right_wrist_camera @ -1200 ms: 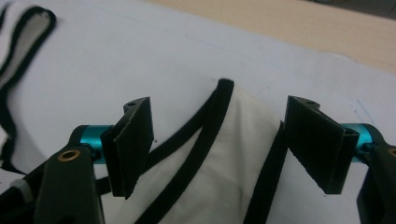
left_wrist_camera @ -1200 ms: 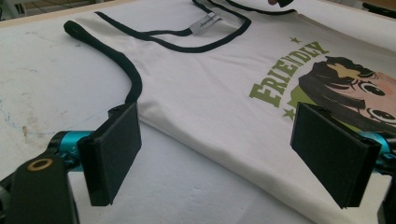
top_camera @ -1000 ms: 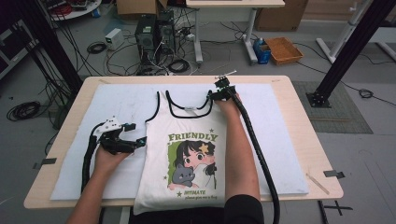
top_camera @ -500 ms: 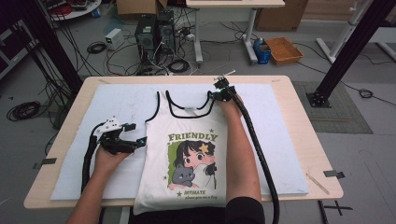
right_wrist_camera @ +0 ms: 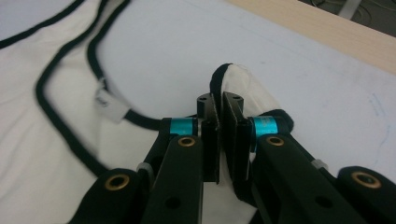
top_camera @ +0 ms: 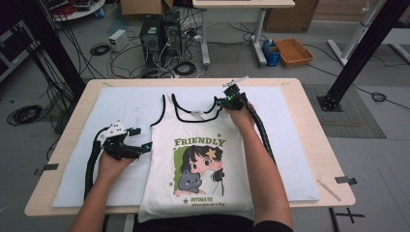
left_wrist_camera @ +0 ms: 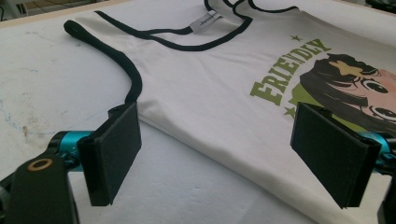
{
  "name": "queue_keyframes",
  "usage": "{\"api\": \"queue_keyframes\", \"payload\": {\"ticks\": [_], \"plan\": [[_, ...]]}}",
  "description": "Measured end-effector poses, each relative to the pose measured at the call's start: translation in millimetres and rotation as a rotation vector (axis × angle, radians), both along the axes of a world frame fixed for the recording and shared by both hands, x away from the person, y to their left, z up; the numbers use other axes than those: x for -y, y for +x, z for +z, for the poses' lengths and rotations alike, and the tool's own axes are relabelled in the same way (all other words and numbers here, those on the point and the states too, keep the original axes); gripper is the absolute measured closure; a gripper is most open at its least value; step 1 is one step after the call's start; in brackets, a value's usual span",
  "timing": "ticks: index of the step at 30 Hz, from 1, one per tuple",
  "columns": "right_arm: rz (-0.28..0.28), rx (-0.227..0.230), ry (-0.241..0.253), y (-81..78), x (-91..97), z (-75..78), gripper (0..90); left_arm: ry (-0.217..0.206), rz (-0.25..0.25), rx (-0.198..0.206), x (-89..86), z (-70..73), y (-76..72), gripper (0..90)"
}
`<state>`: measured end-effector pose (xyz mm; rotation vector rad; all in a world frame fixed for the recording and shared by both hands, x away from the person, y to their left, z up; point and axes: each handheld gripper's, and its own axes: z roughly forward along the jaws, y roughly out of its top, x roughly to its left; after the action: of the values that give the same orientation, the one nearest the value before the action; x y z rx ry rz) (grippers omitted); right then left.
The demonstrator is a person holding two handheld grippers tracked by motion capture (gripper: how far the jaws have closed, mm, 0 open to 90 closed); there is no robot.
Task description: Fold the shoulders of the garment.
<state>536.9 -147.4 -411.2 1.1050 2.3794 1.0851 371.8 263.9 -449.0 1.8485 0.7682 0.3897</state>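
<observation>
A white tank top (top_camera: 164, 164) with black trim and a green "FRIENDLY" cartoon print lies flat on the white mat (top_camera: 121, 101), neck away from me. My right gripper (top_camera: 221, 102) is at the top's right shoulder strap. In the right gripper view its jaws (right_wrist_camera: 218, 100) are shut on that strap (right_wrist_camera: 236, 77), and the fabric bunches up past the pads. My left gripper (top_camera: 141, 138) rests at the top's left side below the armhole. Its jaws (left_wrist_camera: 219, 126) stand wide open, with the side edge of the top (left_wrist_camera: 210, 93) on the mat between them and apart from the pads.
The mat covers most of a wooden table (top_camera: 309, 111). A neck label (top_camera: 196, 114) shows inside the collar. Bare mat lies left and right of the garment. Cables, computer cases and a box stand on the floor beyond the far edge.
The right gripper has closed on the shoulder strap and shifted a little with it, lifting the strap end off the mat. The left hand and gripper have stayed put.
</observation>
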Motion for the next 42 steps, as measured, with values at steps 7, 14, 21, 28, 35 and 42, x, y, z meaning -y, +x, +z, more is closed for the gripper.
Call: {"api": "queue_keyframes", "payload": {"ticks": [7,14,21,28,35,42], "plan": [[0.048,0.055,0.016,-36.8,-3.1,9.3,86.9,0.004,0.003,0.002,0.9,-0.1,-0.4,16.3],[0.076,0.111,0.03,-75.9,0.0,14.5,86.8,0.015,0.001,0.004,1.7,0.1,-0.8,16.3],[0.108,0.133,0.054,-126.8,3.5,1.1,83.1,0.021,0.001,0.007,2.0,0.1,-0.8,16.3],[0.113,0.11,0.059,-154.4,12.5,-14.5,60.4,0.036,0.001,0.011,4.1,0.1,-1.6,16.3],[0.125,0.167,0.07,-144.3,22.2,-0.2,60.0,0.034,0.006,0.008,4.0,0.1,-1.3,16.3],[0.131,0.099,0.047,-120.2,18.5,-13.4,61.5,0.026,0.007,0.005,3.0,0.0,-0.8,16.3]]}}
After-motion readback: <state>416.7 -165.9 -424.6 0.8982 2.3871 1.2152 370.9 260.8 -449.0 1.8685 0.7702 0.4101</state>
